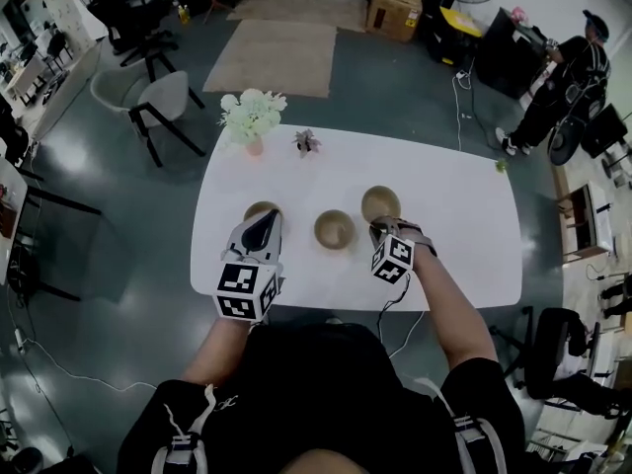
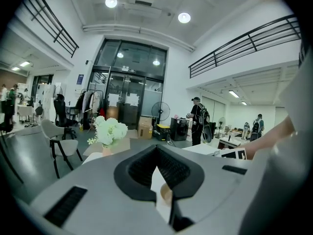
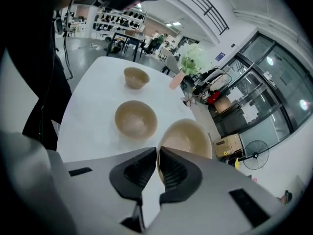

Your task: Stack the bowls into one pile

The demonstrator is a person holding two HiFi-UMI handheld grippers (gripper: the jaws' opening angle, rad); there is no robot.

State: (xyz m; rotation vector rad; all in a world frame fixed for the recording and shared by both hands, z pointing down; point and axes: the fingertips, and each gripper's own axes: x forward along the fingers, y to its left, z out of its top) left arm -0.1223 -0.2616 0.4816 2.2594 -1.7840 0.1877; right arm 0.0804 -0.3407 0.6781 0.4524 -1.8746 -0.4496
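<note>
While no bowl sits inside another yet, the stacking has, as I judge it, only just begun: three tan bowls stand in a loose row on the white surface [image 1: 464,225], each apart from the others, and only one is gripped.

Nearest the person, the right gripper [image 3: 157,151] has its jaws almost together, clamped on the near rim of the right bowl [image 3: 188,137]. One pad is inside the rim and the other outside, and the bowl's open hollow lies just beyond the tips. Whether this bowl has already left the surface I cannot tell. The left gripper [image 2: 156,148] hovers above the near edge of the left bowl [image 1: 261,208]. Its jaws meet at the tips and hold nothing that shows. Through the narrow slit behind the tips, a strip of surface and a sliver of tan bowl show underneath, so that bowl lies below the jaws rather than between them.

Between the two grippers stands the middle bowl [image 1: 334,229], untouched and upright, just beside the gripped bowl; it looks the likeliest place to set it down. Left to do: nest the gripped bowl in another, then bring the third onto the pile.

Farther back, a vase of white flowers [image 1: 252,117] and a small potted plant [image 1: 306,142] stand at the far edge, well apart from the bowls.
</note>
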